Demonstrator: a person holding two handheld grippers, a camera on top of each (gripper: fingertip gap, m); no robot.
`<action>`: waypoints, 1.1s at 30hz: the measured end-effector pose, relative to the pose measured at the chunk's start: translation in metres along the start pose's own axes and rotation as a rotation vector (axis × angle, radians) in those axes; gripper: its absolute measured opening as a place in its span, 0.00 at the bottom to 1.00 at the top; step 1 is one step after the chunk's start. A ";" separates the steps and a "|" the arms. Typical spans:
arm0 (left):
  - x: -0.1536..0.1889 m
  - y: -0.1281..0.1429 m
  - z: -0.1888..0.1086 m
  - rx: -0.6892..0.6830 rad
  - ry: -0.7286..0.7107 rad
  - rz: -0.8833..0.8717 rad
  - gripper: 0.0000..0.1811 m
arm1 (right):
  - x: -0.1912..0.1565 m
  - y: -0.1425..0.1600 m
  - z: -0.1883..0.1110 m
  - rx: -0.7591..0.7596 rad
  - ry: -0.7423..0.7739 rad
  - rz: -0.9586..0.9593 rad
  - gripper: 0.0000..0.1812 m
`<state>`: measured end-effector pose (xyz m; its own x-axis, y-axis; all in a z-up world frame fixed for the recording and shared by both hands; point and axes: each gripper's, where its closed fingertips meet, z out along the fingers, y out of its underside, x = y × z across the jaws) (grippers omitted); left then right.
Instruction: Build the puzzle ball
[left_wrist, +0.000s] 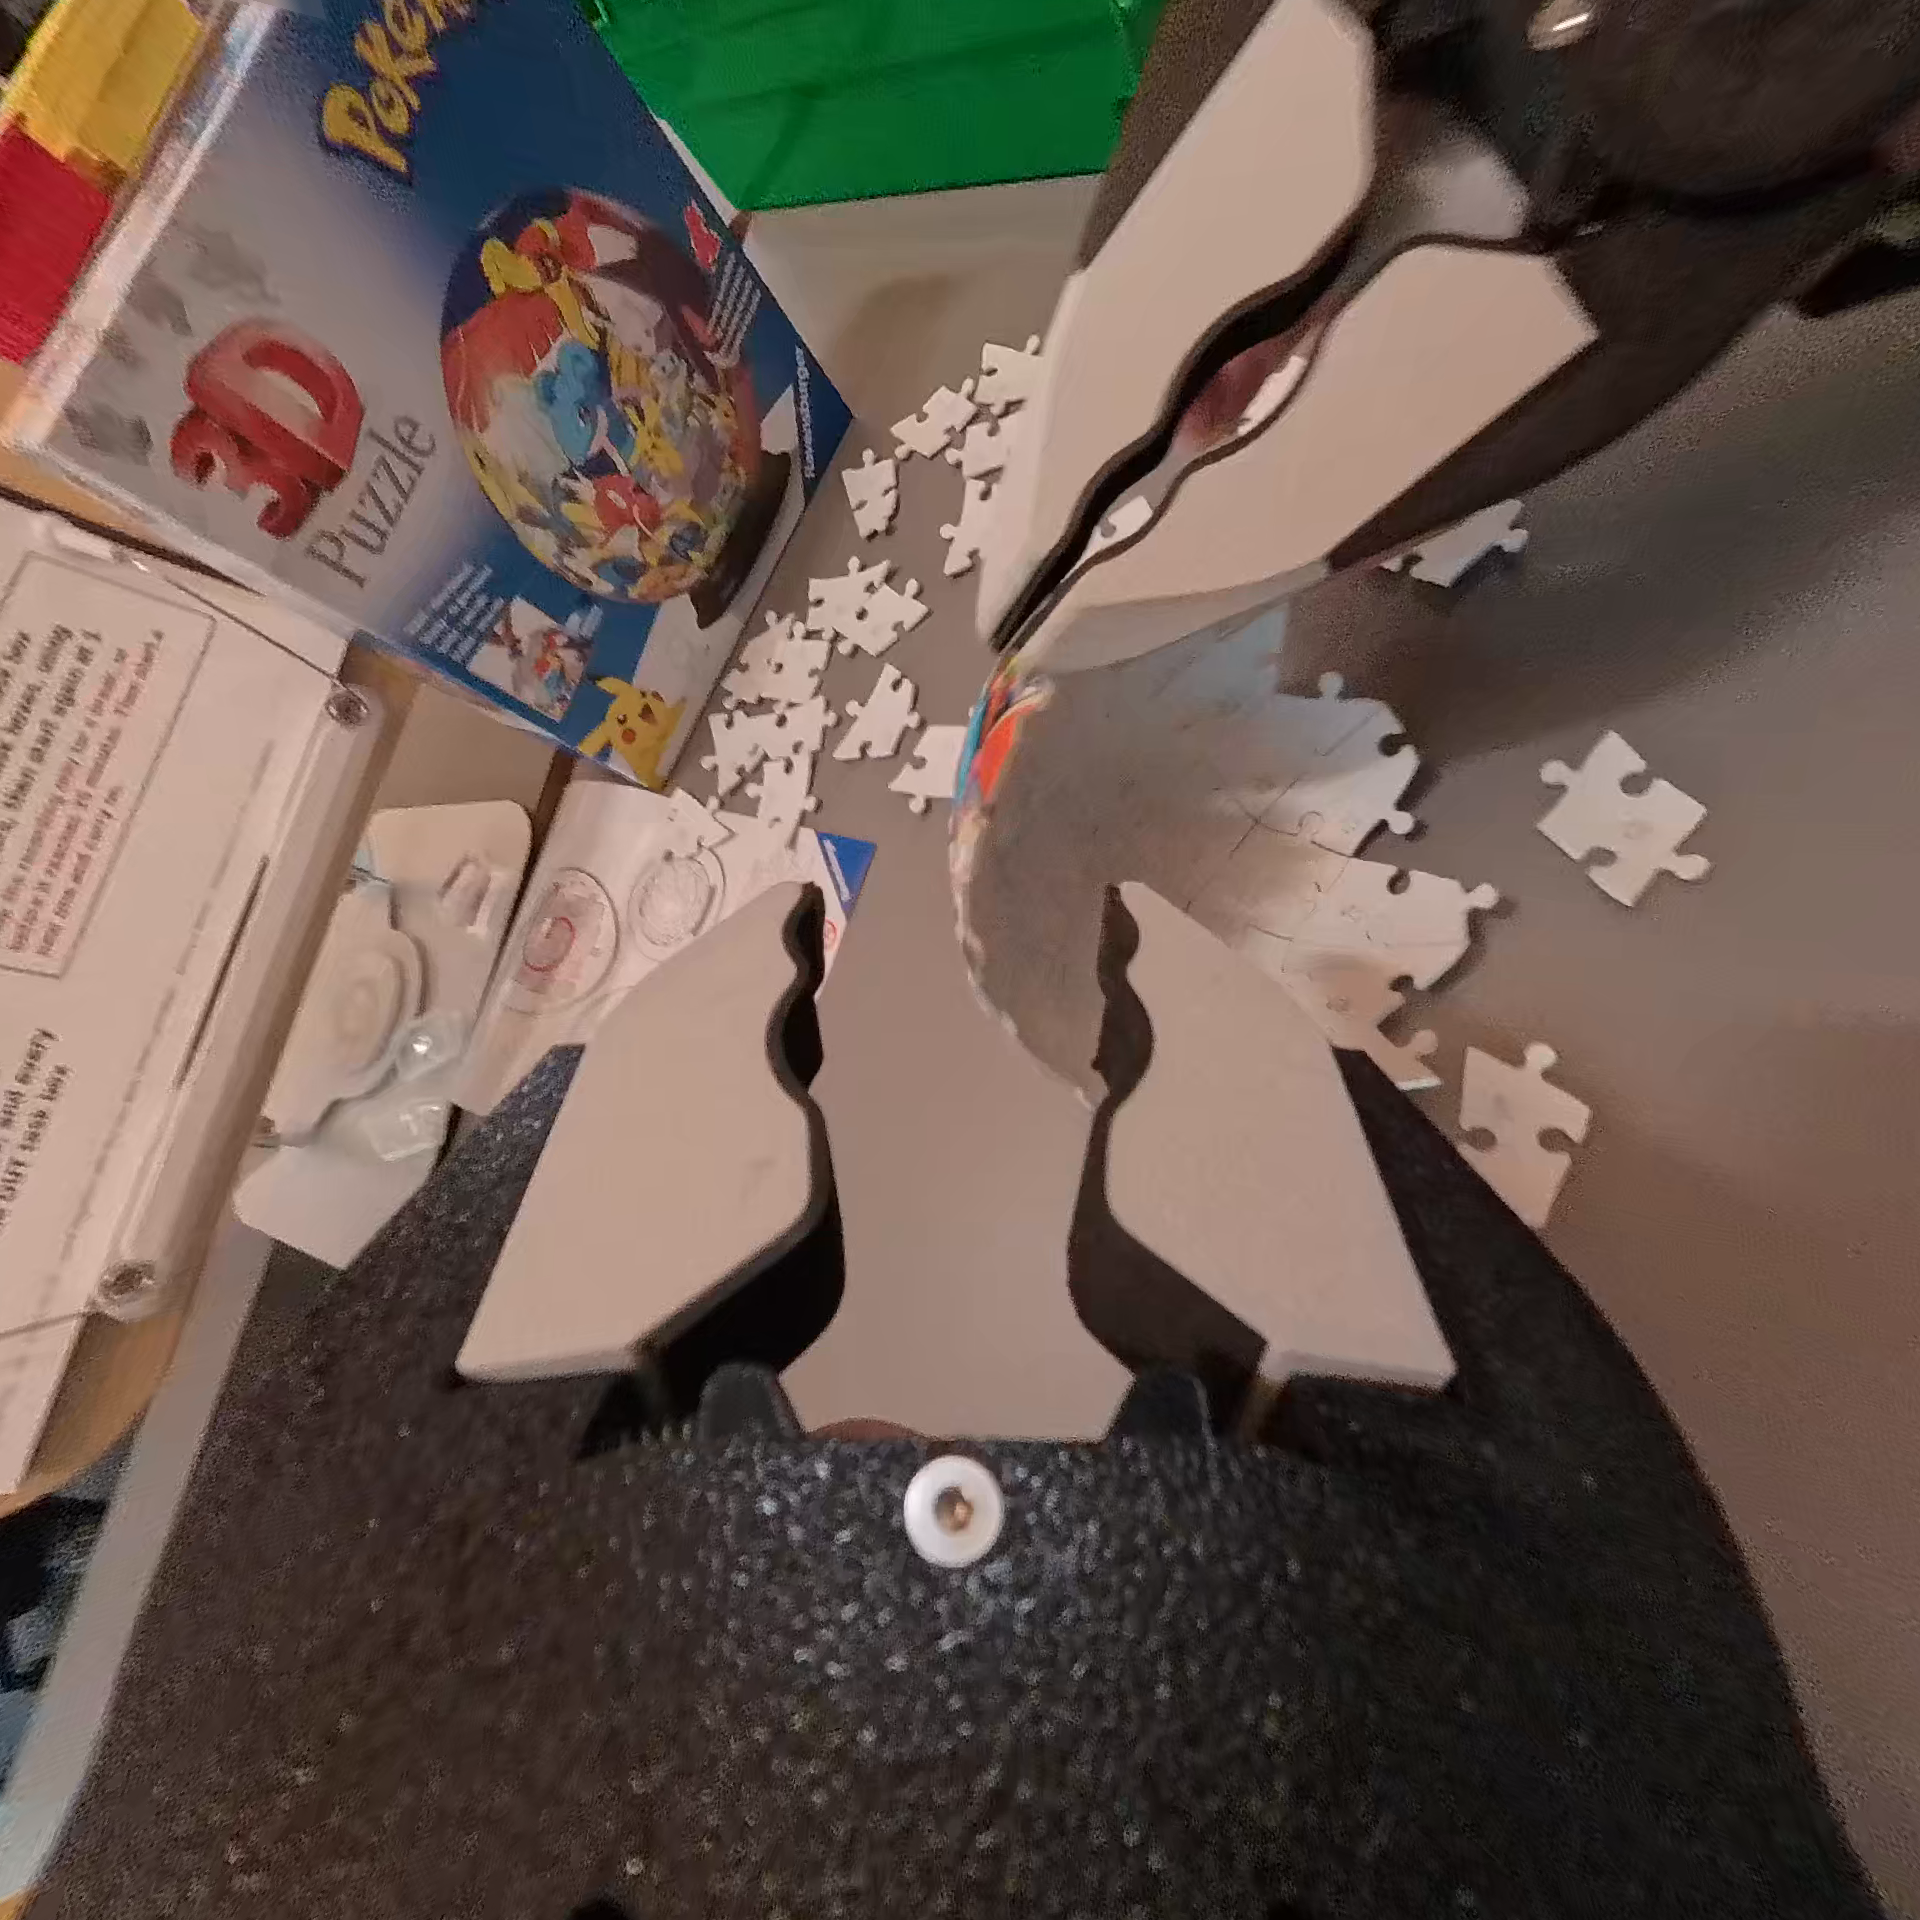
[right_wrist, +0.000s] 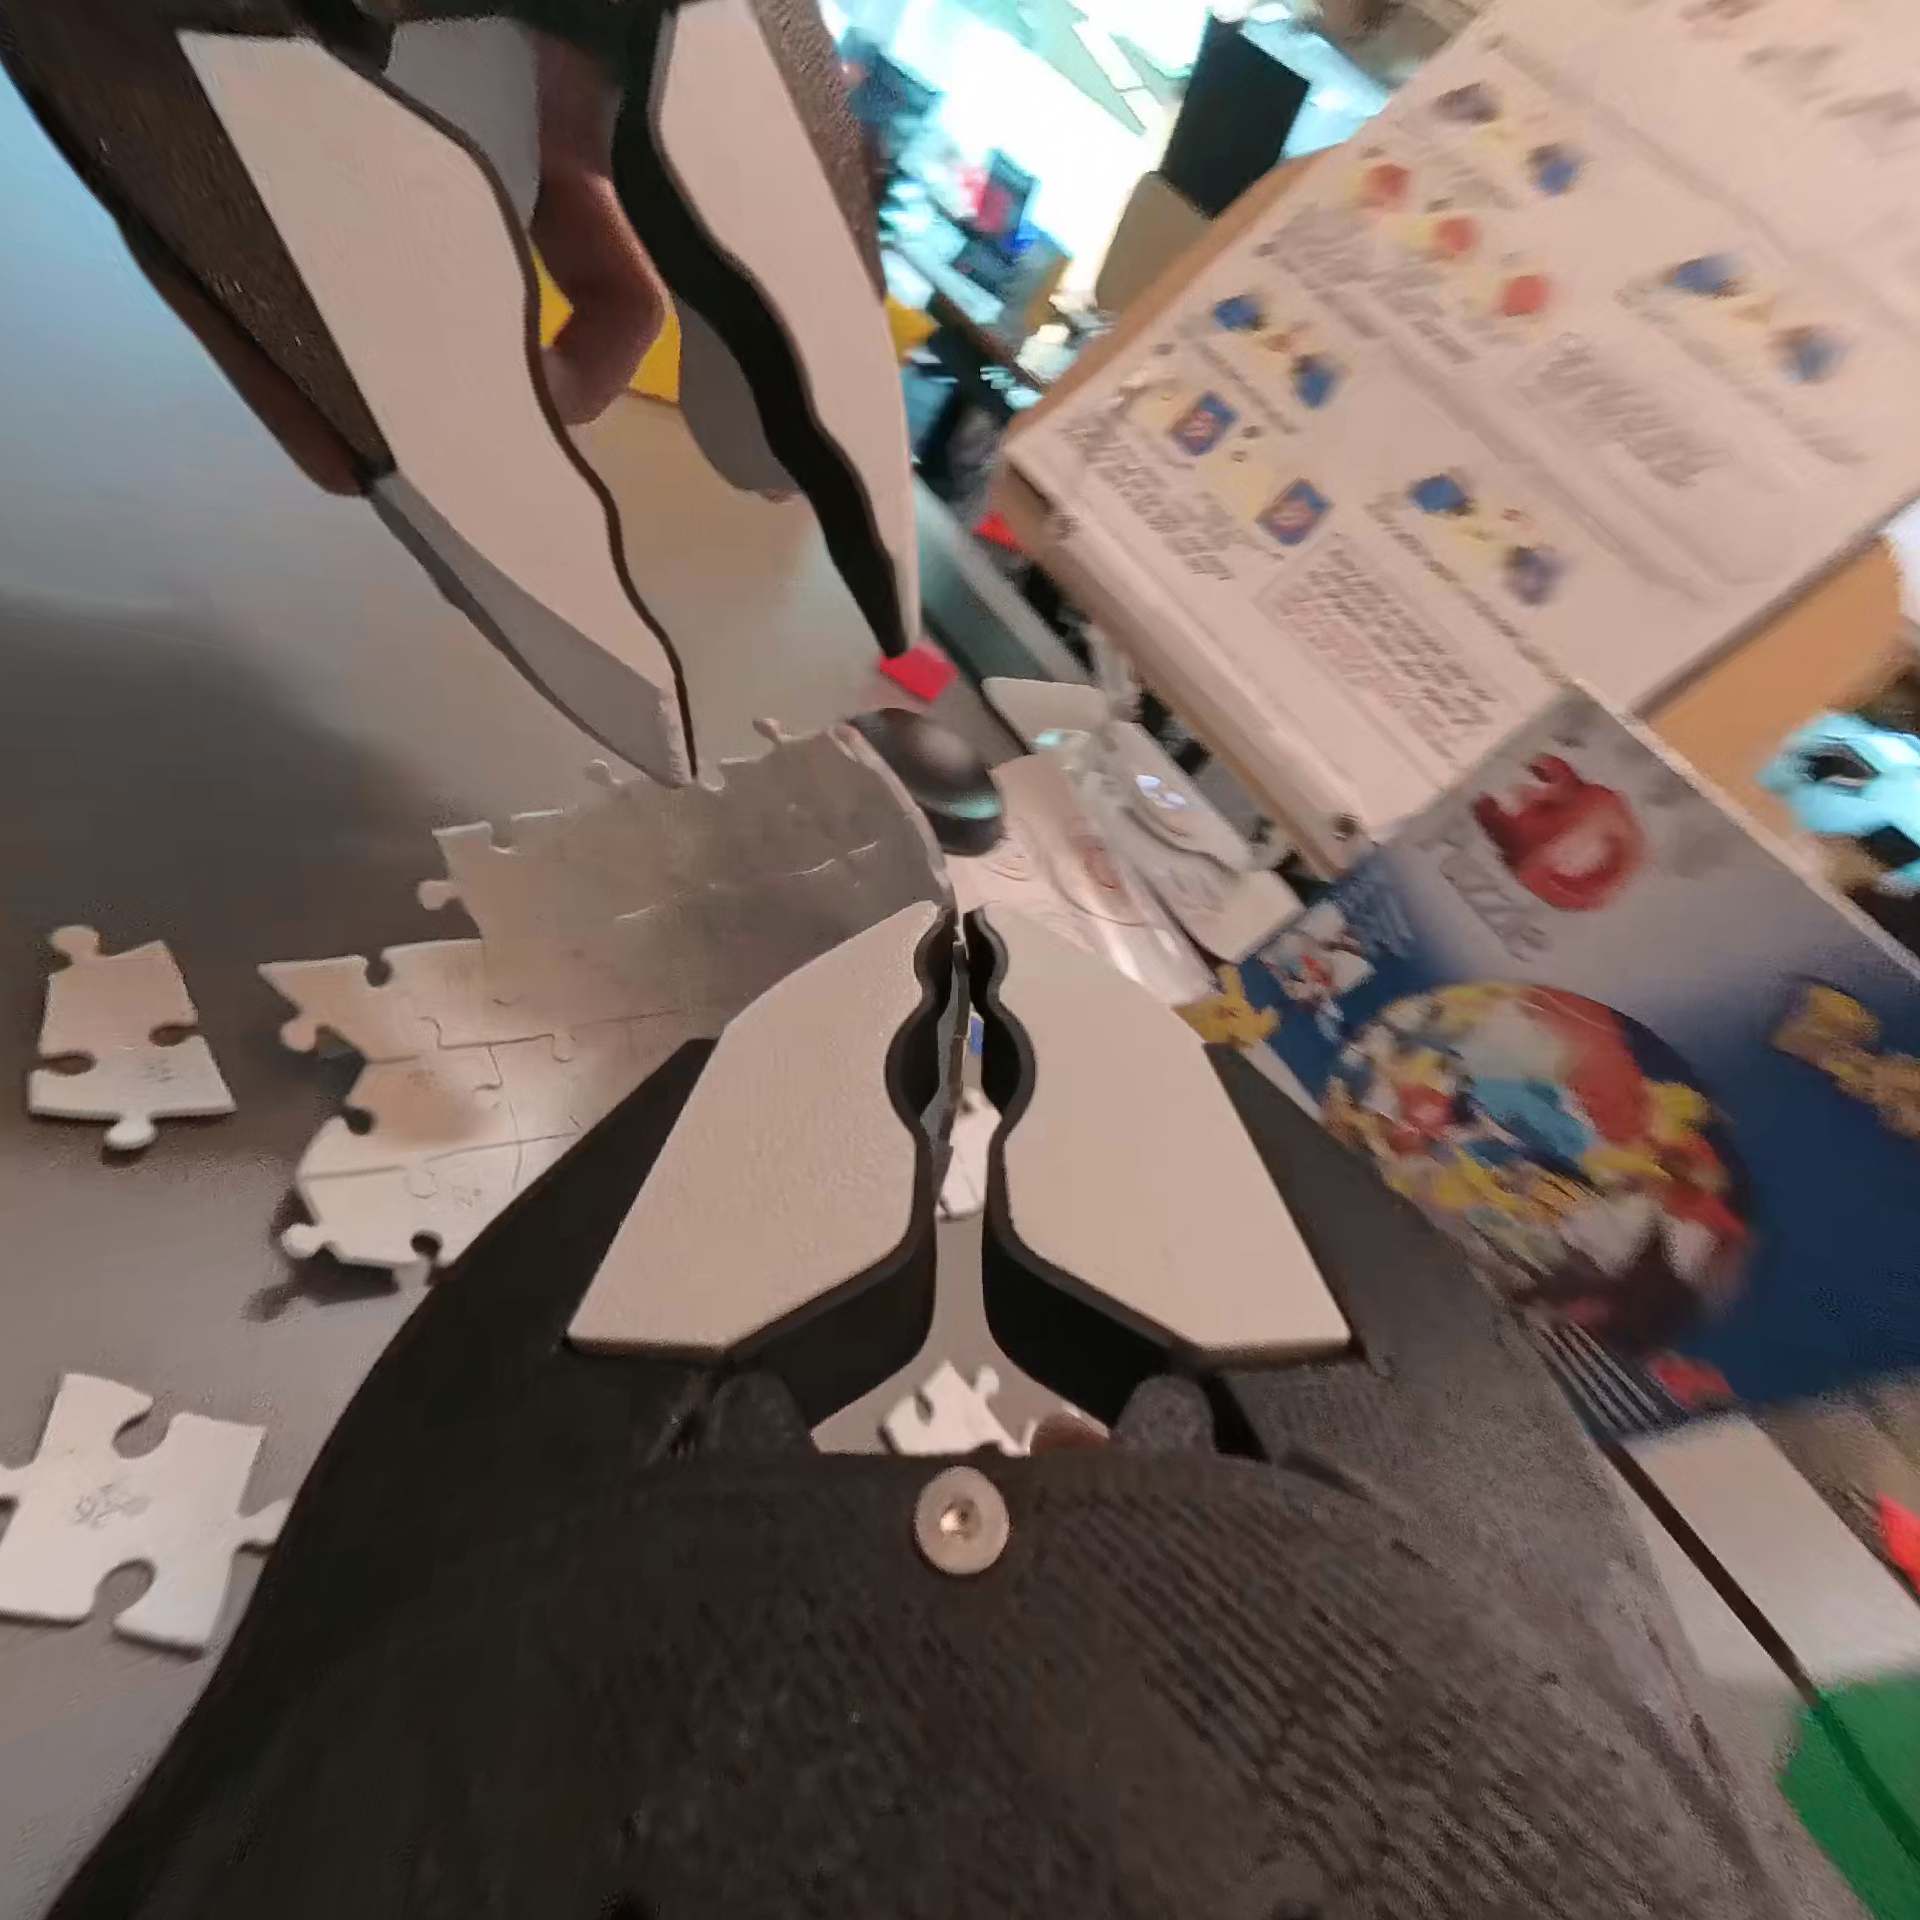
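Right gripper clenched on the rim of the half-built puzzle ball, left gripper released just beside it, loose pieces scattered

The left wrist view is looking steeply down at the table from close; the right wrist view is looking lower and flatter, facing the opposite way. Both are sharing the half-built ball and the box

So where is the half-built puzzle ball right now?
In the left wrist view the half-built puzzle ball sits on the grey table, right of centre, its rim pinched by the right tongs; loose pieces lie left, toward the puzzle box.
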<state>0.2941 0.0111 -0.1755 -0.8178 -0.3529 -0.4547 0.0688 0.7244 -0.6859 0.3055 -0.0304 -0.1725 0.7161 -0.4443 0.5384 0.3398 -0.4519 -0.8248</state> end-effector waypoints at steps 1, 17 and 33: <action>0.000 0.005 -0.002 0.001 0.016 -0.019 0.28 | -0.004 0.000 0.009 0.002 -0.072 0.004 0.01; -0.005 0.091 -0.013 -0.238 0.000 -0.360 0.19 | -0.066 -0.029 0.096 -0.001 -0.617 -0.078 0.02; -0.002 0.099 -0.047 -0.220 -0.447 -0.665 0.05 | -0.008 -0.017 0.022 -0.278 -0.101 0.678 0.31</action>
<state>0.2759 0.1110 -0.2160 -0.3412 -0.9167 -0.2080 -0.5002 0.3644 -0.7855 0.3070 -0.0026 -0.1669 0.7711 -0.6282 -0.1036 -0.3546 -0.2886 -0.8894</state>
